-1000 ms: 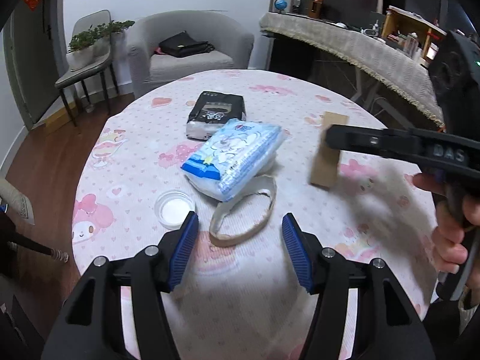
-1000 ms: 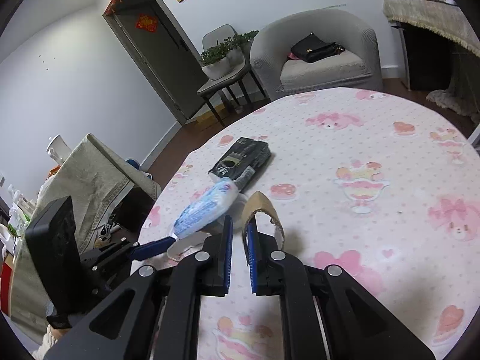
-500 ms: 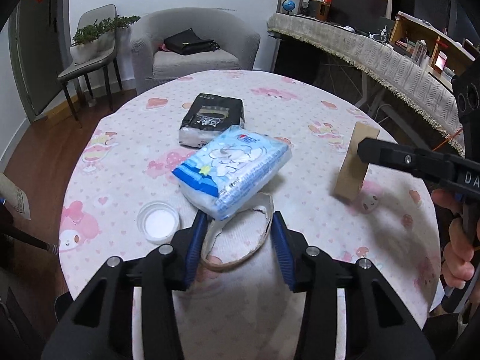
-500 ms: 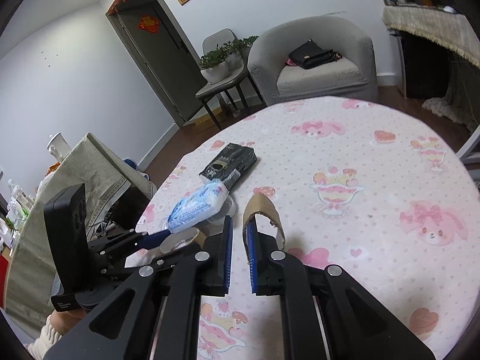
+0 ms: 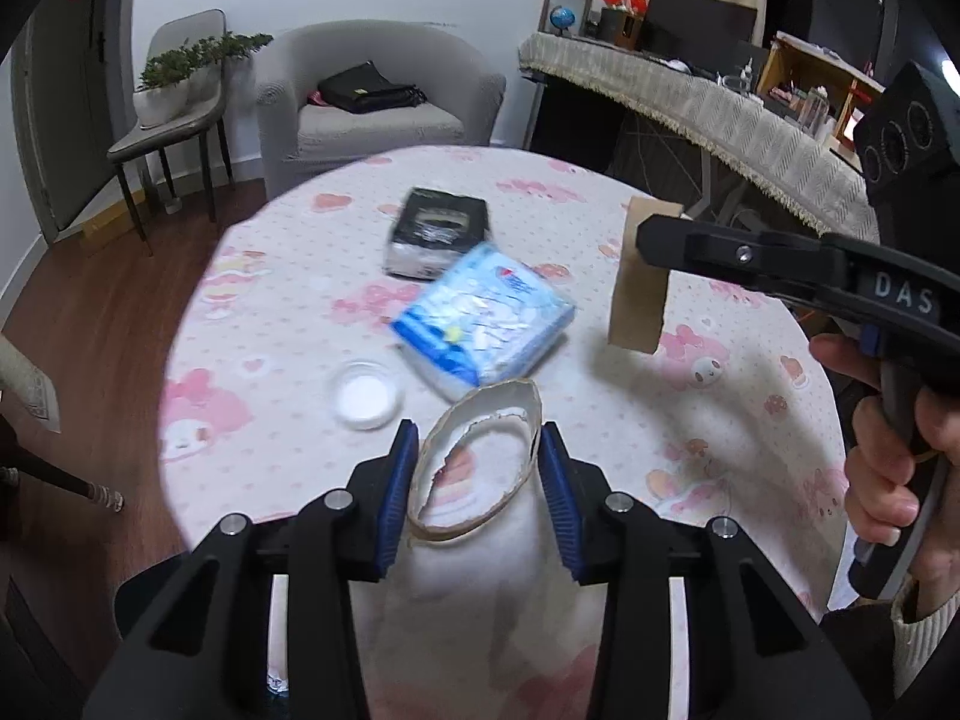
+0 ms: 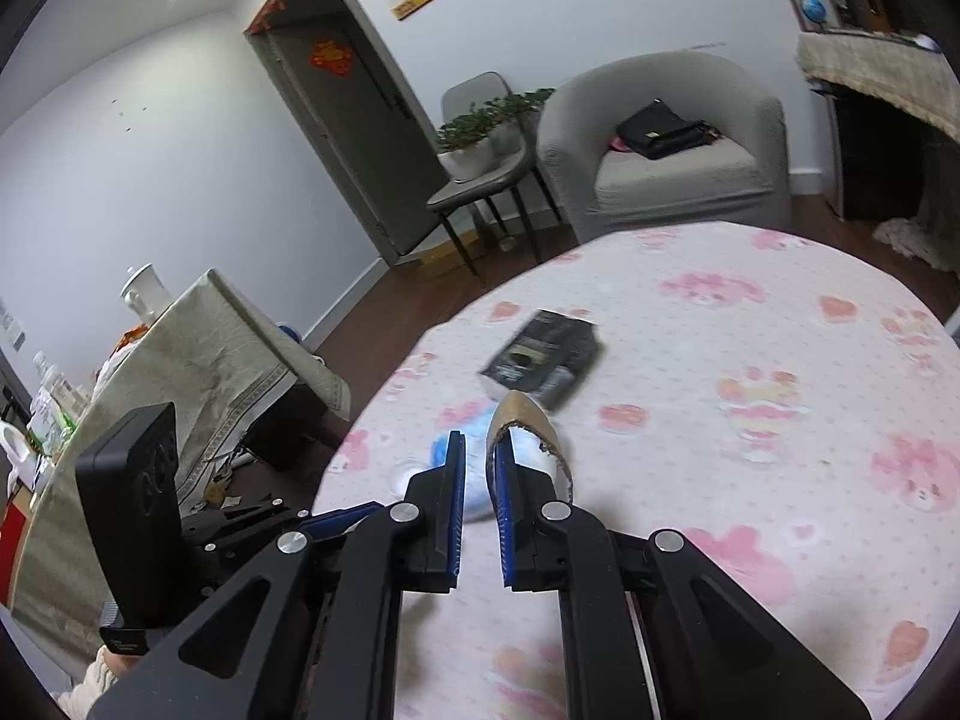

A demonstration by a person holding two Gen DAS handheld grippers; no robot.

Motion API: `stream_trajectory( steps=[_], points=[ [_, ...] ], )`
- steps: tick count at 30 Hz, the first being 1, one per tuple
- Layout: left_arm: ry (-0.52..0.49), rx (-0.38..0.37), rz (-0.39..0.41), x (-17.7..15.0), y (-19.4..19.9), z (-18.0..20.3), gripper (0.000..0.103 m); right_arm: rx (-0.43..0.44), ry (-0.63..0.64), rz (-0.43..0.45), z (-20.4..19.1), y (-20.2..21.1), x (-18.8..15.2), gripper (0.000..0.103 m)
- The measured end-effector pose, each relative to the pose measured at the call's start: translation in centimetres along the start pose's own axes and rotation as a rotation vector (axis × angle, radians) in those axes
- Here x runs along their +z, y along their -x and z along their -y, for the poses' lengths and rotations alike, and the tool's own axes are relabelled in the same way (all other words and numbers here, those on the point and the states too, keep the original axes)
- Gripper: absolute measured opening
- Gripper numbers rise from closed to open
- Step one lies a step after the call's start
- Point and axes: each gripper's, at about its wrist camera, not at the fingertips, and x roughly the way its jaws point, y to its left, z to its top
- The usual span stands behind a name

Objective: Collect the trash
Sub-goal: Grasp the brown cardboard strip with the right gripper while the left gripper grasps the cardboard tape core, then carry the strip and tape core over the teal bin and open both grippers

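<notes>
we find the right hand-held gripper (image 6: 478, 501) clamped on a cardboard scrap (image 5: 639, 282) above the table (image 5: 690, 408), the left hand-held gripper (image 5: 474, 492) narrowed around a torn cardboard ring (image 5: 480, 468), while tissue packs (image 5: 483, 324) remain uncollected.

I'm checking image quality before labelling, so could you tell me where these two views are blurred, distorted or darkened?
Left wrist view: the blue tissue pack and black packet are smeared by motion, while the left tool and the cardboard ring it holds look sharp; corners are darkly vignetted. Right wrist view: the table is blurred, the door frame bows from fisheye distortion, and a ceiling light flares top left.
</notes>
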Motion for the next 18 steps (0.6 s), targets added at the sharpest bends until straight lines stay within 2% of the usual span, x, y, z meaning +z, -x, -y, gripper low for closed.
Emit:
stream_trajectory(
  steps=[4,10,18],
  points=[
    [0.037,0.019,0.033,-0.2,1.8,-2.3,0.043,0.026,0.039,-0.002,-2.2,-1.3,0.0,0.01],
    [0.122,0.102,0.083,-1.2,4.7,-6.7,0.042,0.073,0.093,-0.02,-5.8,-3.7,-0.3,0.01],
    [0.224,0.181,0.092,-3.5,7.2,-12.0,0.042,0.146,0.139,-0.029,-10.5,-6.1,-0.6,0.01]
  ],
)
